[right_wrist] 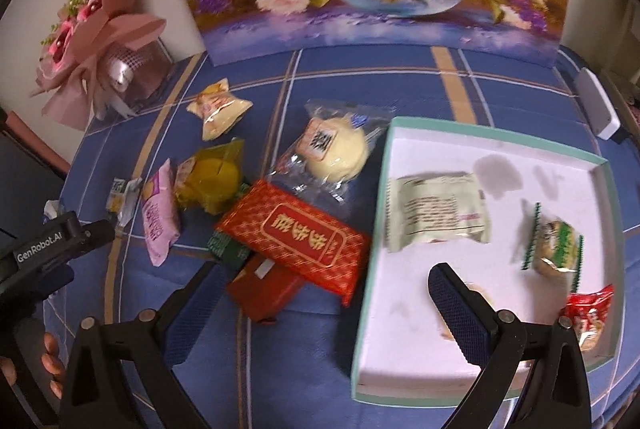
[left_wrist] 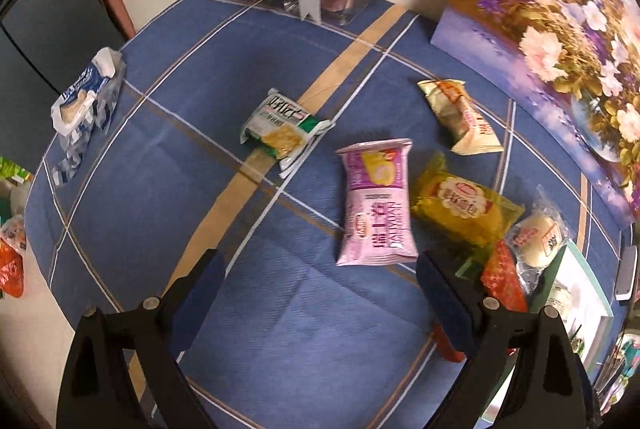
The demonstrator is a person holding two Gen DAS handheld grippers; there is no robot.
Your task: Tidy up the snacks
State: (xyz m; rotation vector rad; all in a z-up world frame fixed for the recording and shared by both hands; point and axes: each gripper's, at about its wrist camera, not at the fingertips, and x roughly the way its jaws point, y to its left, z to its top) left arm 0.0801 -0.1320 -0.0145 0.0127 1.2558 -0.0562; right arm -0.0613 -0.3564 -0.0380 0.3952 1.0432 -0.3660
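The left tool [left_wrist: 316, 277] hangs open and empty over the blue checked surface [left_wrist: 168, 189]; the pink plastic snack packet [left_wrist: 376, 205] lies just ahead (long axis pointing away), nearer this hand.

I see soft, matt blue cloth [left_wrist: 280, 329] on the worktop. The pink snack pack [left_wrist: 376, 205] is shiny plastic. The bun wrapper [right_wrist: 332, 153] is clear, crinkly plastic. The box [right_wrist: 480, 381] looks like smooth white card. My gripper pads [right_wrist: 460, 313] are bumpy.
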